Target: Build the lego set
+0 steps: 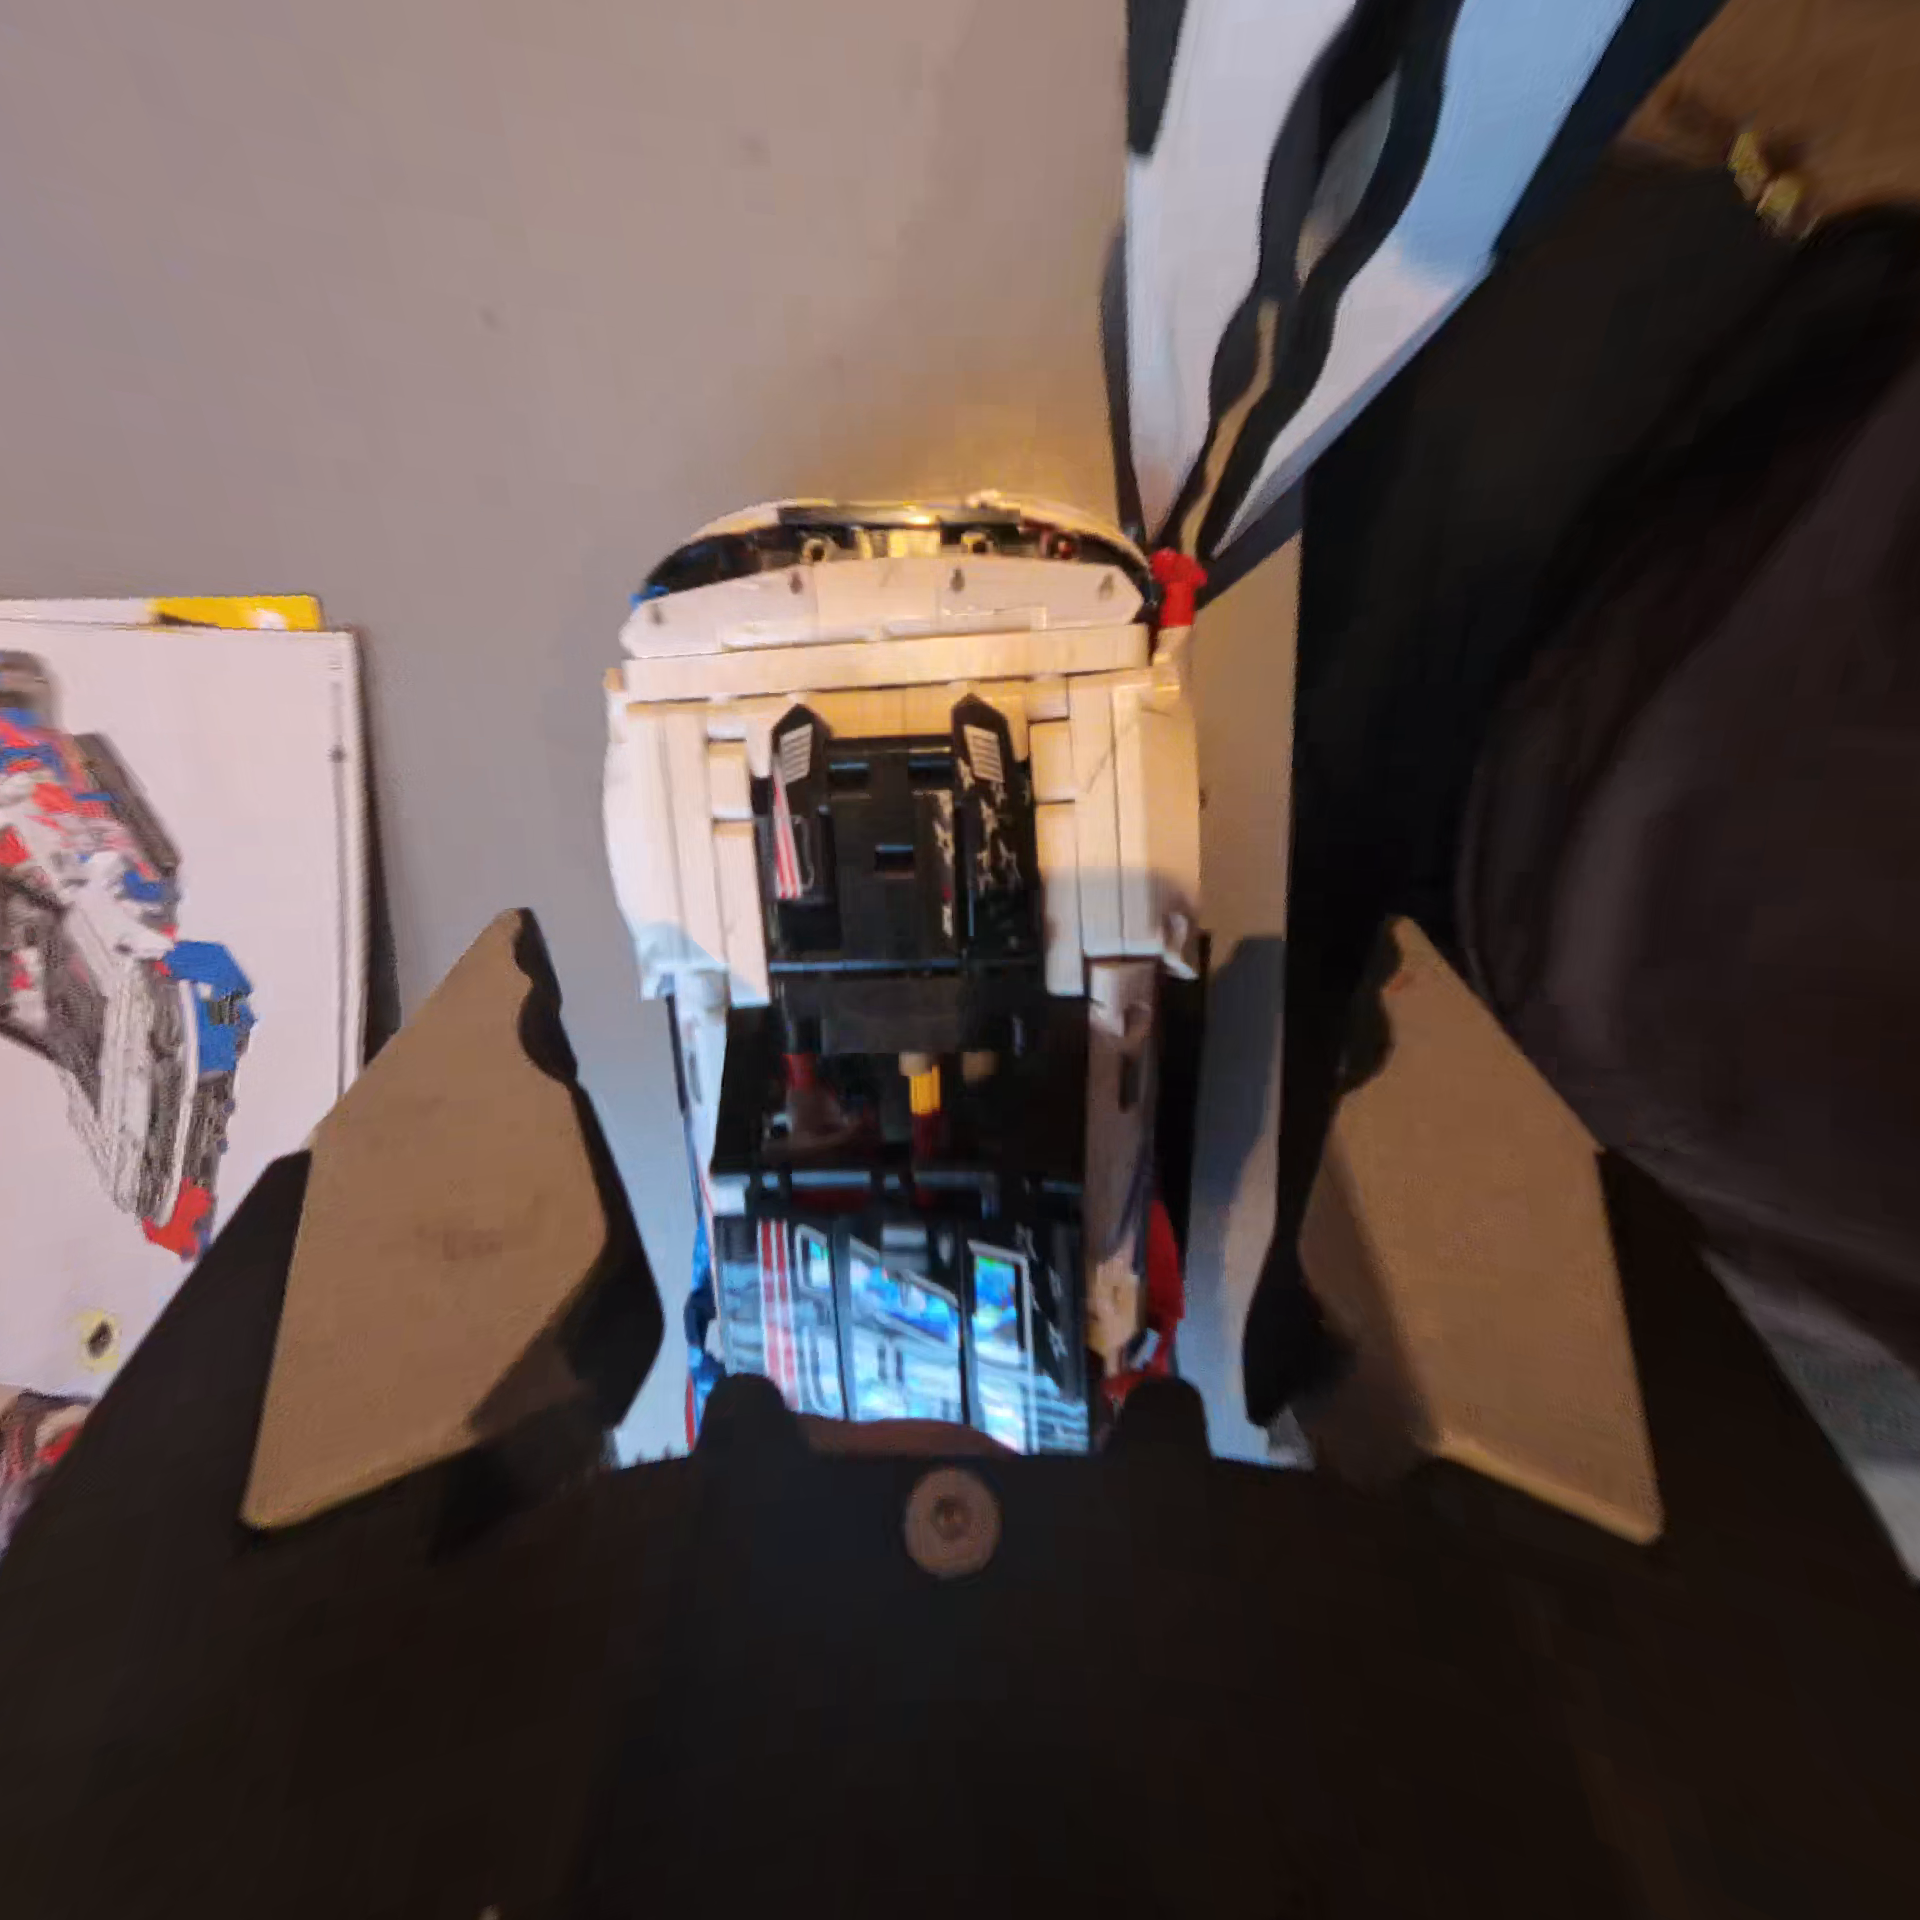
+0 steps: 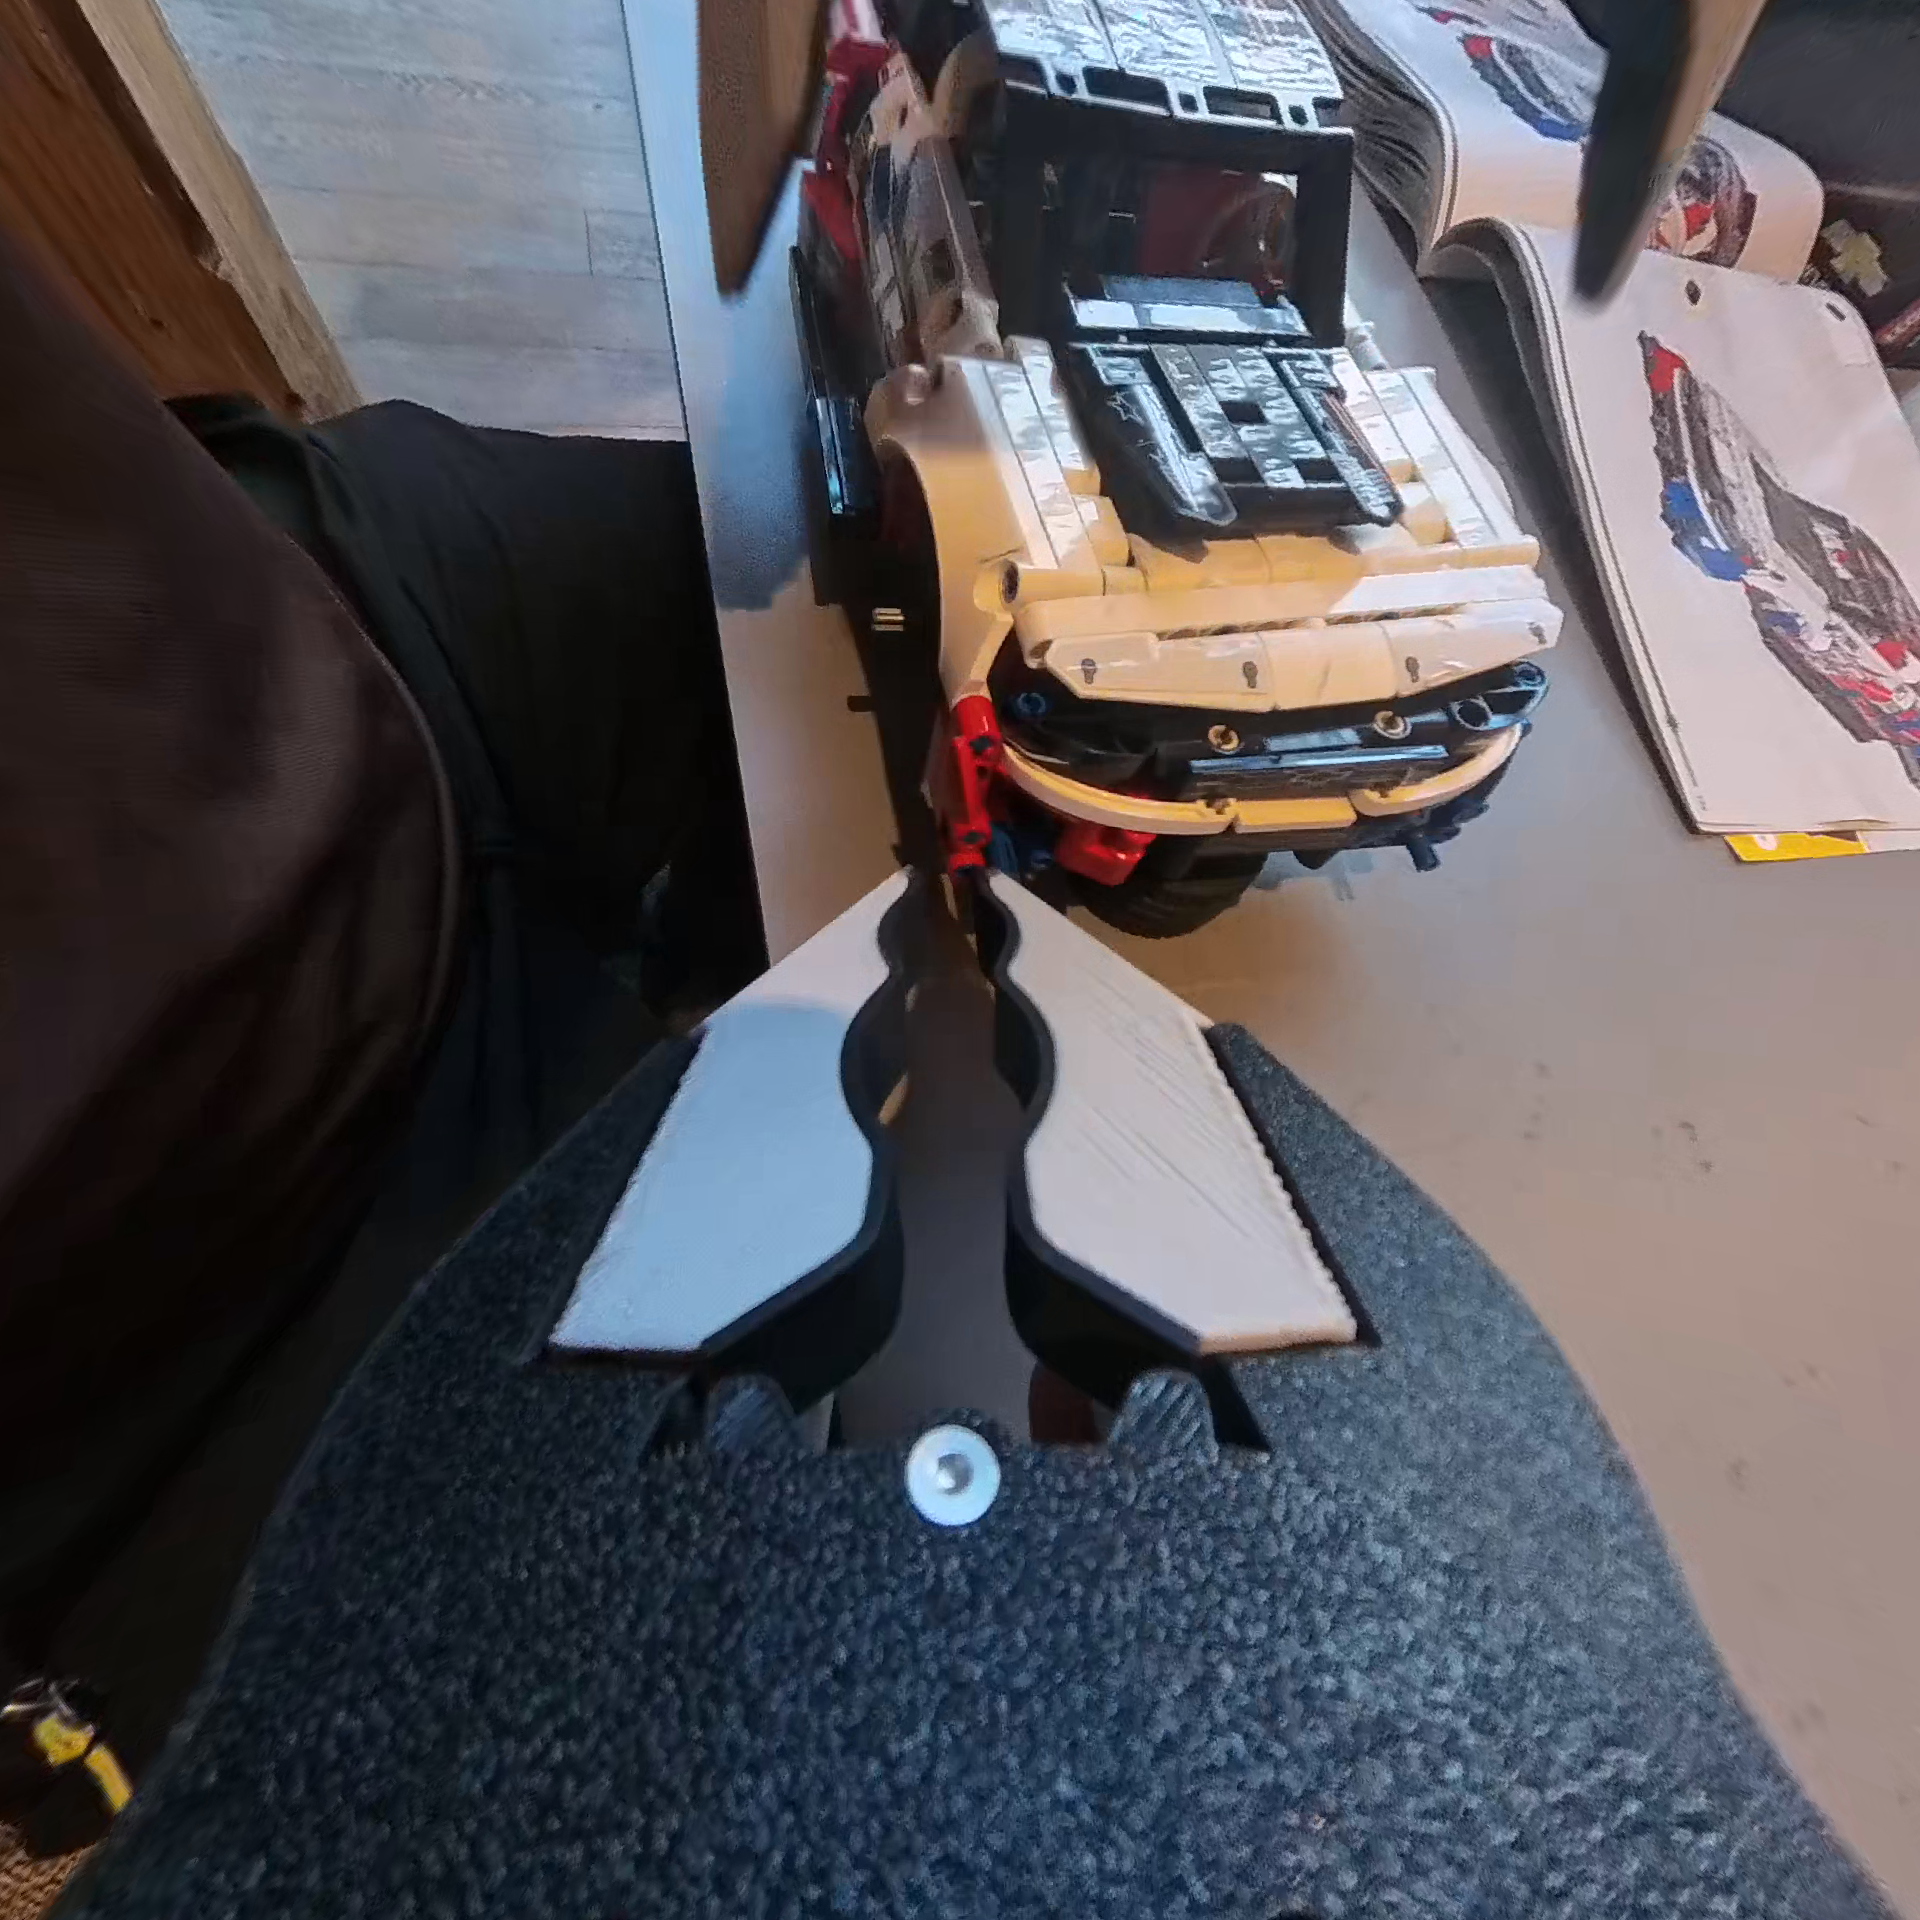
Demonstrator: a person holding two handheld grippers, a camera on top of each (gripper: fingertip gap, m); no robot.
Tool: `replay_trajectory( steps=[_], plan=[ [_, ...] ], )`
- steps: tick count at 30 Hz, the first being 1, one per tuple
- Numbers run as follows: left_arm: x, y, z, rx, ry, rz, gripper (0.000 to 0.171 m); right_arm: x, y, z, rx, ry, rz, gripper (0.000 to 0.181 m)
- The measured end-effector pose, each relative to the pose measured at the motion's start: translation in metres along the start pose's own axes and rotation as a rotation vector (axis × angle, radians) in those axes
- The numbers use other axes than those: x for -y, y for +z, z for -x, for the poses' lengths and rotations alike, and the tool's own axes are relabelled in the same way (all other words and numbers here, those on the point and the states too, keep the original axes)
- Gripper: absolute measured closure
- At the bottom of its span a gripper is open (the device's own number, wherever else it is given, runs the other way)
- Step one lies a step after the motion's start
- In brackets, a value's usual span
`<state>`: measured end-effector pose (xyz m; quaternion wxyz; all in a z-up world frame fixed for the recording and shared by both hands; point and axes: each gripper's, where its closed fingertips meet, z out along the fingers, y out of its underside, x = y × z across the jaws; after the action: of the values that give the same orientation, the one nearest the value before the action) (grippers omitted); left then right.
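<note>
A white-and-black brick-built model car (image 2: 1195,499) stands on a pale grey tabletop (image 2: 1558,1143), near its edge. An open paper instruction booklet (image 2: 1766,582) lies beside it. The right gripper (image 2: 948,883) sits at the car's front corner, the left gripper (image 1: 951,956) straddles its roof.

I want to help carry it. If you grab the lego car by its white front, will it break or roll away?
The lego car would probably hold together in the middle but shed bits at the edges: its white hood is many small clipped panels. It may roll if pushed, since a front tyre rests on the table. It looks bulky, so likely heavy for one pair of fingers.
</note>
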<state>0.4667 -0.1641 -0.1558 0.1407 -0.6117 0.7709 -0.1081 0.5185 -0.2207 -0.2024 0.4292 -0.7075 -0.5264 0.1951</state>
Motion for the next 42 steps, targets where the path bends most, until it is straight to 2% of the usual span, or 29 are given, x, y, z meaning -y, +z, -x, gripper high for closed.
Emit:
replay_trajectory(
  steps=[4, 16, 20, 27, 36, 40, 42],
  plan=[
    [-0.008, 0.030, 0.001, 0.007, 0.051, 0.127, 0.030, 0.000, 0.000, 0.002, 0.003, -0.014, -0.001, 0.175],
    [-0.017, 0.033, 0.010, -0.010, -0.021, 0.145, 0.039, -0.002, 0.001, -0.001, -0.023, 0.003, 0.013, 0.180],
    [-0.026, 0.041, 0.009, -0.037, -0.035, 0.198, 0.030, -0.004, 0.001, -0.003, -0.034, 0.003, 0.022, 0.180],
    [-0.026, 0.043, 0.009, -0.027, -0.034, 0.184, 0.029, -0.002, 0.002, -0.002, -0.039, -0.015, 0.017, 0.179],
    [-0.024, 0.044, 0.010, -0.032, -0.040, 0.153, 0.029, -0.004, 0.000, -0.005, -0.221, -0.283, 0.051, 0.180],
    [-0.024, 0.044, 0.009, -0.035, -0.043, 0.143, 0.029, 0.001, -0.005, -0.009, -0.357, -0.427, 0.026, 0.177],
    [-0.024, 0.044, 0.009, -0.030, -0.041, 0.142, 0.029, 0.001, -0.004, -0.009, -0.379, -0.450, 0.010, 0.172]
  ],
)
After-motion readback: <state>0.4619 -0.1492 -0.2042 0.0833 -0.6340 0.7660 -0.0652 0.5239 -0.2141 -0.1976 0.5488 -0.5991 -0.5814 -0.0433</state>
